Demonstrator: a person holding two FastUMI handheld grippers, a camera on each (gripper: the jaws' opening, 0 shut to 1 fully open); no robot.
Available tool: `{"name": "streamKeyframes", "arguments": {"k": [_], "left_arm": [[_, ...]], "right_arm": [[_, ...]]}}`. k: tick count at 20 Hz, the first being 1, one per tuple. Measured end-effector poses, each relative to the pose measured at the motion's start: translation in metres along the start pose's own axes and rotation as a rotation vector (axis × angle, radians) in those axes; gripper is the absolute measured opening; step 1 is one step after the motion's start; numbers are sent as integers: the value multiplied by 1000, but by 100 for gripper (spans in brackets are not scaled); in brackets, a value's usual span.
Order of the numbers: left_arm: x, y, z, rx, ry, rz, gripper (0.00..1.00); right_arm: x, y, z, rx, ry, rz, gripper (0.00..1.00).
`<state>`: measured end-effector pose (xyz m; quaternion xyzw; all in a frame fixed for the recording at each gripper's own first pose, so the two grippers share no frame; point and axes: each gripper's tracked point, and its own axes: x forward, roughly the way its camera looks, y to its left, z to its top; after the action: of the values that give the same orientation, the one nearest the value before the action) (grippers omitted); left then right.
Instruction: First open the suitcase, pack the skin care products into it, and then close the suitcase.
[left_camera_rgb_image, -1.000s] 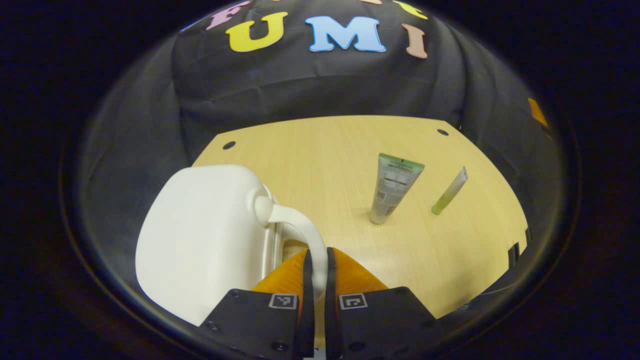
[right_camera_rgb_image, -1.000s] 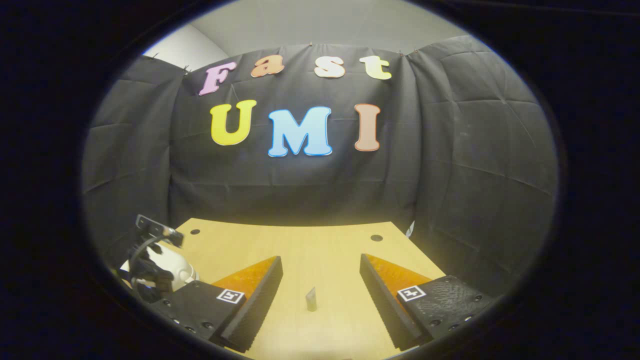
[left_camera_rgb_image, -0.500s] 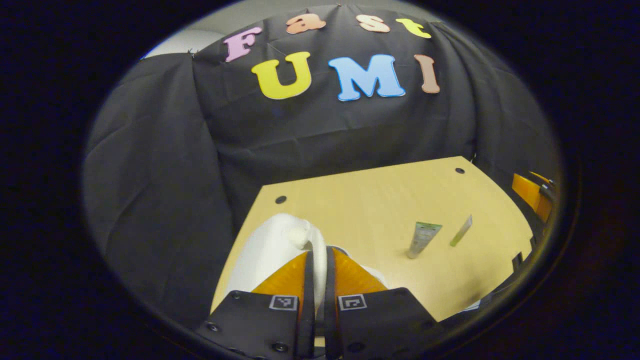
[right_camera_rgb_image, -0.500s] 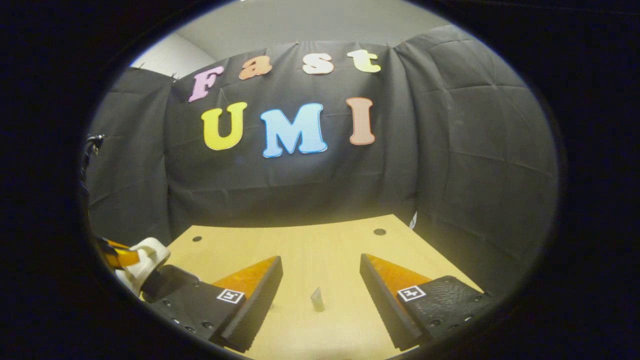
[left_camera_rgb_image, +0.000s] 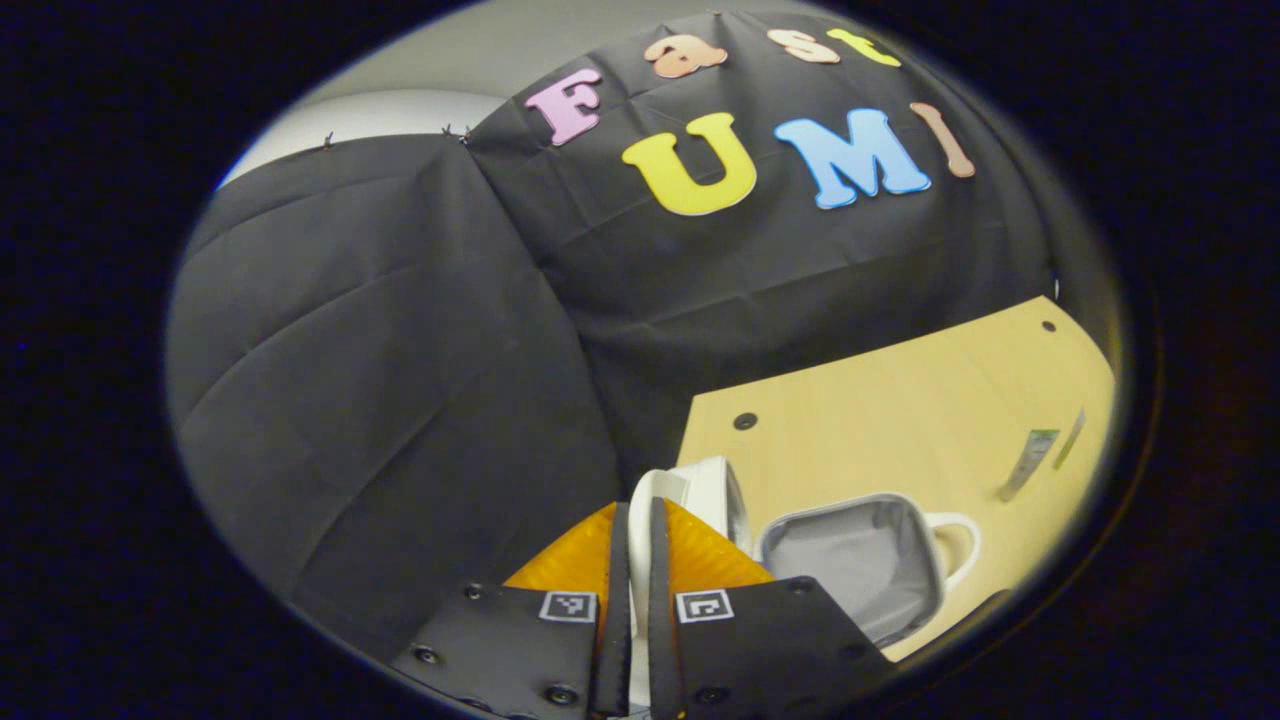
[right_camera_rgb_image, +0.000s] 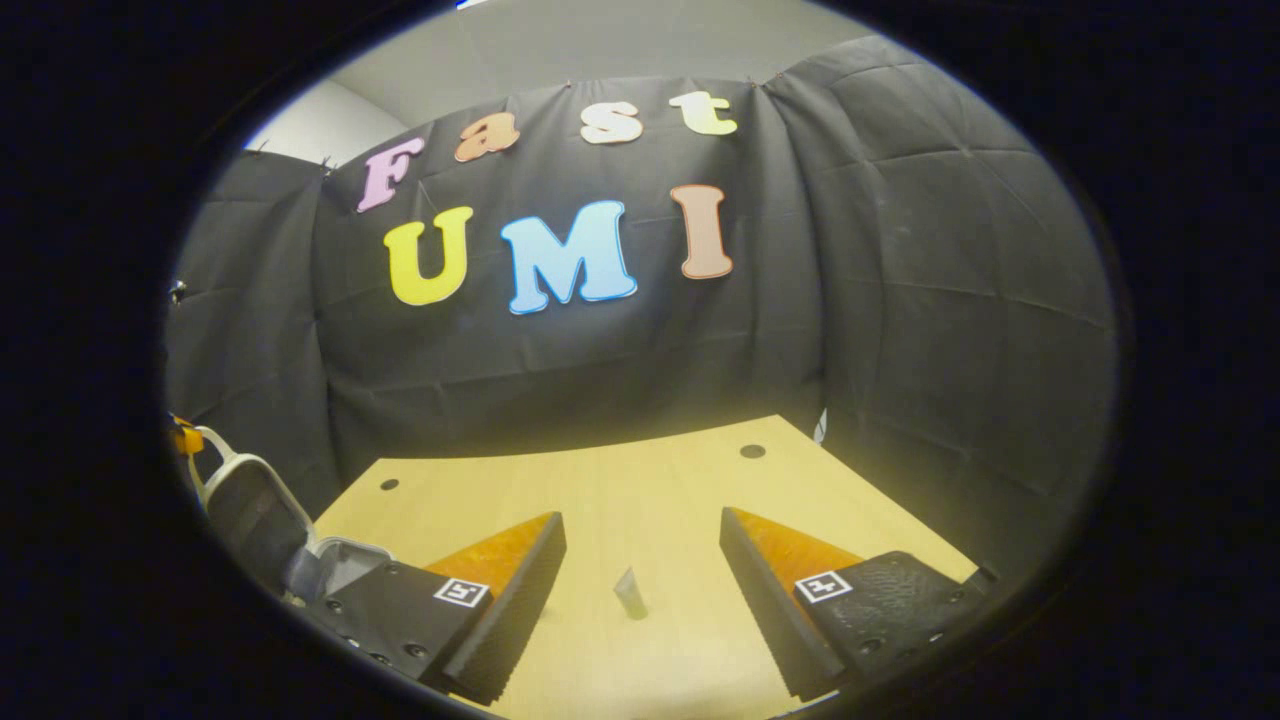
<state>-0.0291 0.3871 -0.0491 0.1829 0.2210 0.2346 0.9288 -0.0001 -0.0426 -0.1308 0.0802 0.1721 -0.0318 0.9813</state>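
The left gripper (left_camera_rgb_image: 632, 560) has two long, wedge-shaped fingers (left_camera_rgb_image: 688, 552) rising from flat black mounting blocks. Each block carries a small square black-and-white marker near its inner edge and round screw heads along its lower part. The right gripper (right_camera_rgb_image: 642, 570) is built alike; its fingers (right_camera_rgb_image: 778, 560) have finely serrated inner faces, and its right block looks pebbled.

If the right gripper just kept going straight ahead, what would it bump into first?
Probably the small tube standing on the table, between the open right gripper fingers. Depth is unclear, so it might pass above it.
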Motion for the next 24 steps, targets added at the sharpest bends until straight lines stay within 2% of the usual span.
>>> {"name": "streamKeyframes", "arguments": {"k": [2,3,5,11,15,17,18,19,20,22,24], "left_arm": [[28,30,-21,48,26,53,15],[43,41,-29,61,38,67,15],[71,55,-40,86,50,86,15],[152,69,-98,215,124,160,15],[189,67,-121,171,158,156,15],[202,69,-130,191,176,184,15],[205,72,-132,183,174,200,21],[204,63,-133,143,152,155,27],[203,58,-129,126,125,145,51],[183,55,-113,120,81,186,98],[168,18,-97,85,45,93,99]], "right_arm": [[-1,-3,-3,-2,8,-6,94],[-1,-5,-3,-6,12,-10,89],[-1,-6,-5,-17,20,-11,93],[-8,-3,-5,-68,25,-6,93],[-9,-13,-8,-63,41,-30,93],[-8,-16,-7,-59,45,-37,93],[-7,-16,-6,-60,48,-38,93],[-7,-16,-8,-60,50,-38,93],[-6,-16,-7,-60,52,-36,93],[-4,-14,-7,-63,55,-31,93],[-1,-13,-10,-68,63,-22,93]]}}
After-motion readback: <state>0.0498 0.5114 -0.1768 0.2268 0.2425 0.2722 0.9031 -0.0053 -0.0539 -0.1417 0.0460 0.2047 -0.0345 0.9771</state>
